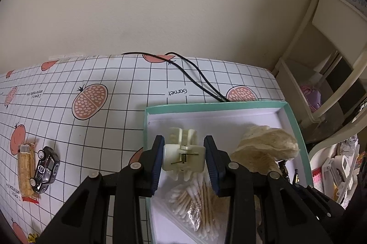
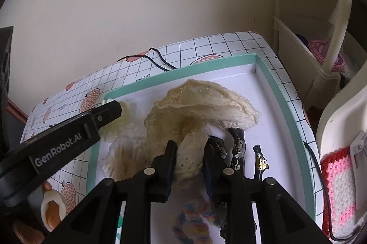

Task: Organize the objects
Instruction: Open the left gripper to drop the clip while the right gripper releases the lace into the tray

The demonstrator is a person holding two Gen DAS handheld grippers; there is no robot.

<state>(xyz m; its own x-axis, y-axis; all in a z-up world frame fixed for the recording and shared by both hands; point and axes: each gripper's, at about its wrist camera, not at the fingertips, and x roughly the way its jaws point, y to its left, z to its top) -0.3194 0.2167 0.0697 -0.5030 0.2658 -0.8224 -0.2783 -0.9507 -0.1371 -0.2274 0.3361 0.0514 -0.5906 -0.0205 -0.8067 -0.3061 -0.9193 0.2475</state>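
Observation:
My left gripper (image 1: 183, 152) is shut on a cream hair claw clip (image 1: 183, 158) and holds it just above the left half of a white box with a teal rim (image 1: 206, 105). Below the clip in the box lies a clear bag of cotton swabs (image 1: 190, 205). My right gripper (image 2: 190, 152) is shut on a cream lace fabric piece (image 2: 201, 104), which fans out over the middle of the box (image 2: 183, 69). The same fabric (image 1: 263, 150) shows to the right of the clip. Black hair clips (image 2: 238, 147) and a pastel hair tie (image 2: 192, 221) lie beside the right gripper.
On the grid-pattern tablecloth (image 1: 103, 120), left of the box, a black toy car (image 1: 44, 169) lies against a wrapped snack bar (image 1: 26, 173). A black cable (image 1: 195, 74) runs behind the box. A cream shelf unit (image 2: 305, 56) with crocheted items stands past the table's right edge.

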